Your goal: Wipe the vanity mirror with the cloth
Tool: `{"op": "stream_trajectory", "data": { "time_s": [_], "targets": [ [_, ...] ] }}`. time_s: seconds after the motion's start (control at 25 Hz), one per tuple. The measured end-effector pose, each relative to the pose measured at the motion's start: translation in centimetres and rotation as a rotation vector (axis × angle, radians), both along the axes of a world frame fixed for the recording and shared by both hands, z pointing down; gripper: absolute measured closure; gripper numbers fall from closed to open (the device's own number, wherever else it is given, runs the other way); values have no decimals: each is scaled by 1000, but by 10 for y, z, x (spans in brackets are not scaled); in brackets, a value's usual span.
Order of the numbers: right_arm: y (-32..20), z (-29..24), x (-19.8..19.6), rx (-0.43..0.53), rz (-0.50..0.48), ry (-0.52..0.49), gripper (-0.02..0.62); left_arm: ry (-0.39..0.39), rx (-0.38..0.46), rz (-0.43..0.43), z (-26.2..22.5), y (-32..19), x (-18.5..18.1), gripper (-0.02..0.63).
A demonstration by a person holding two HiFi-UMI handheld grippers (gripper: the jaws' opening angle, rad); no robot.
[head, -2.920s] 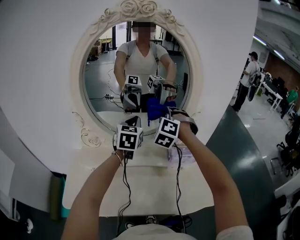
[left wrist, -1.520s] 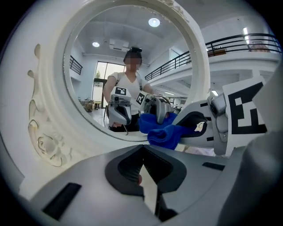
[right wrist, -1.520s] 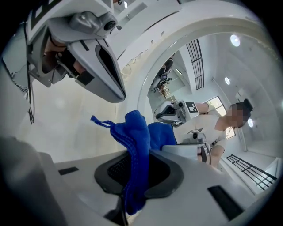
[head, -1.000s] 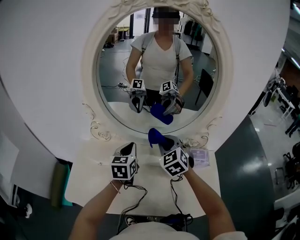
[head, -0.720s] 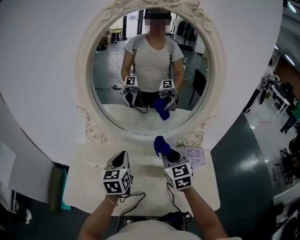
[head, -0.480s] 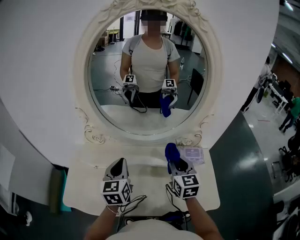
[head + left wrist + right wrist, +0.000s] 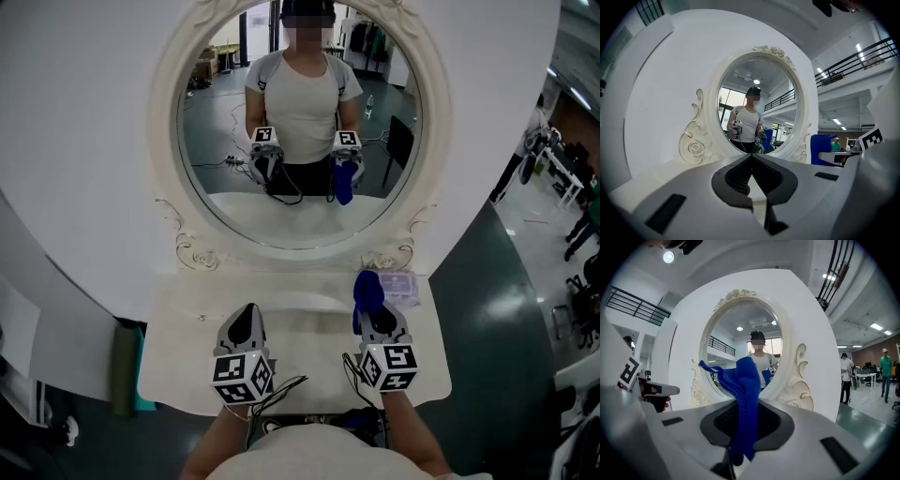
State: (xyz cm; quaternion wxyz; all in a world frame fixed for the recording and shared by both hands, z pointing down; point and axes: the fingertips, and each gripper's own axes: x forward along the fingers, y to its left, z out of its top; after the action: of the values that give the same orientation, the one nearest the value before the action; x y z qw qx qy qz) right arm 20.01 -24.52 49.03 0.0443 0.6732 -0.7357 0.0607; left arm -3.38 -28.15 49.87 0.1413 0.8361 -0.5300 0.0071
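One thin pinch is all the right gripper point(image 7: 372, 313) has on the cloth point(image 7: 367, 289), so pressing the vanity mirror point(image 7: 300, 220) could tug it loose; the left gripper point(image 7: 248, 317) sits closed, empty.

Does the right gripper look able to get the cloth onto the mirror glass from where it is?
Probably yes. The right gripper, shut on the blue cloth, hangs over the vanity top facing the mirror, and nothing stands between them; it only needs moving forward.
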Motion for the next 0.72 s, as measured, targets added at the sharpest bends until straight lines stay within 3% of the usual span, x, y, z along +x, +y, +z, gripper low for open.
{"op": "stream_trajectory", "data": {
  "time_s": [0.28,0.72],
  "targets": [
    [-3,5,-12,-48,-4,16,530,-24,16,11,-5,0,2,600],
    [-5,1,-15,-47,-3,0,531,-18,14,10,-5,0,7,600]
  ]
}}
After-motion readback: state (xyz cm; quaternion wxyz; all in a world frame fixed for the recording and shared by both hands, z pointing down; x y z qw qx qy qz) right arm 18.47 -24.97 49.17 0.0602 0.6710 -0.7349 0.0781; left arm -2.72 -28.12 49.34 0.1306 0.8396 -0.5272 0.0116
